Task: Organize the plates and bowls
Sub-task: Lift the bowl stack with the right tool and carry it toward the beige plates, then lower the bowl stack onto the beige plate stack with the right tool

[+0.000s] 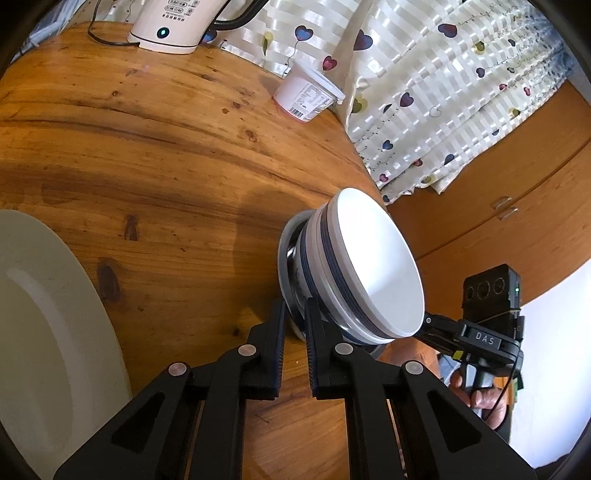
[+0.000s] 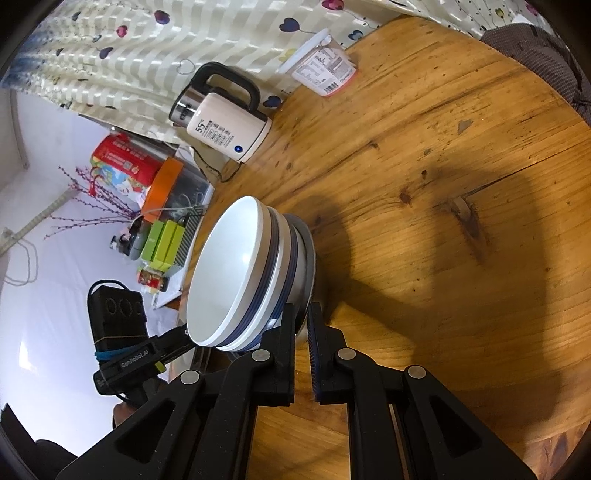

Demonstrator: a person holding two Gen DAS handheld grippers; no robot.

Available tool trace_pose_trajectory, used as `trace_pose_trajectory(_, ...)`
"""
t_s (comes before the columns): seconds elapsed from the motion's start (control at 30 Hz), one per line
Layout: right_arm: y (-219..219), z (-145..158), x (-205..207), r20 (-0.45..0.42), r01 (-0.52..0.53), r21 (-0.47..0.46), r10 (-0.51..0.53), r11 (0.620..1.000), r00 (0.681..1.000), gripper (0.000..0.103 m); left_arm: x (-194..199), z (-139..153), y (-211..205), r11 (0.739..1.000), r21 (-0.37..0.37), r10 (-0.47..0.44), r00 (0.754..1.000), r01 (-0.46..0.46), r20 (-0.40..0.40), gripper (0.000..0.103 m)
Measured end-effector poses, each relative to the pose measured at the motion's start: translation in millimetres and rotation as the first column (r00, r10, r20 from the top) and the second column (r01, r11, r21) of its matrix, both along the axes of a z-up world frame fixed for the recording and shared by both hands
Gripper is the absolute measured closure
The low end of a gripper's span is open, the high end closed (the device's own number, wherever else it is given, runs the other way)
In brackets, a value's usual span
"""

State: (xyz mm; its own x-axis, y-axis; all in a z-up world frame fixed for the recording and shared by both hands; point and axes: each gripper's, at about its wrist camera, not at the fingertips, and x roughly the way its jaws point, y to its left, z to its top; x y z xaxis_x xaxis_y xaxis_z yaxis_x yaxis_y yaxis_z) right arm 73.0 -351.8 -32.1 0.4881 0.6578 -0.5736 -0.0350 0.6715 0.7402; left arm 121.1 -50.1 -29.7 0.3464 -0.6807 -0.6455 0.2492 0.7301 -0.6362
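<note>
Two nested white bowls (image 1: 373,266) (image 2: 232,280) with dark blue bands stand on a grey plate (image 1: 282,258) (image 2: 308,251) near the edge of the round wooden table (image 1: 147,147) (image 2: 443,184). My left gripper (image 1: 297,310) is shut on the grey plate's near rim. From the opposite side, my right gripper (image 2: 302,314) is shut on the same plate's rim. Each gripper also shows in the other's view, reaching in under the bowls: the right gripper (image 1: 426,321) and the left gripper (image 2: 184,334). A large white plate (image 1: 37,332) lies on the table to the left.
A cream electric kettle (image 1: 173,26) (image 2: 221,125) with its cord stands at the table's far edge. A lidded white yogurt tub (image 1: 306,96) (image 2: 325,70) stands beside a heart-patterned cloth (image 1: 443,92). A wooden cabinet (image 1: 498,229) and floor clutter (image 2: 155,206) lie beyond the table.
</note>
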Motion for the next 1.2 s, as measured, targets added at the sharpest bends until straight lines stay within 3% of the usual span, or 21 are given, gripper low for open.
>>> trace_pose_trajectory(0.23,-2.2,-1.3,0.3,-0.004,-0.010,0.002,0.010,1.000,1.000,0.094,9.3,-13.5,11.8,0.993,-0.110,0.043,0.996,-0.052,-0.083,0.089)
trace_pose_trajectory(0.57,-1.6,-0.7,0.9,0.002,-0.013,-0.003,0.013,1.000,1.000,0.095,8.7,-3.9,0.3,0.999,-0.046,0.027,1.000,-0.028,-0.015,0.095)
trace_pose_trajectory(0.9,1.0,4.1,1.7,0.009,-0.013,-0.020,0.014,1.000,1.000,0.095,6.9,7.0,2.2,0.999,-0.039,0.028,0.999,-0.027,0.024,0.096)
trace_pose_trajectory(1.2,18.5,26.6,4.3,0.050,-0.048,-0.039,0.050,0.998,0.998,0.095,-1.8,23.9,21.1,0.997,-0.052,0.065,0.996,-0.061,0.062,0.096)
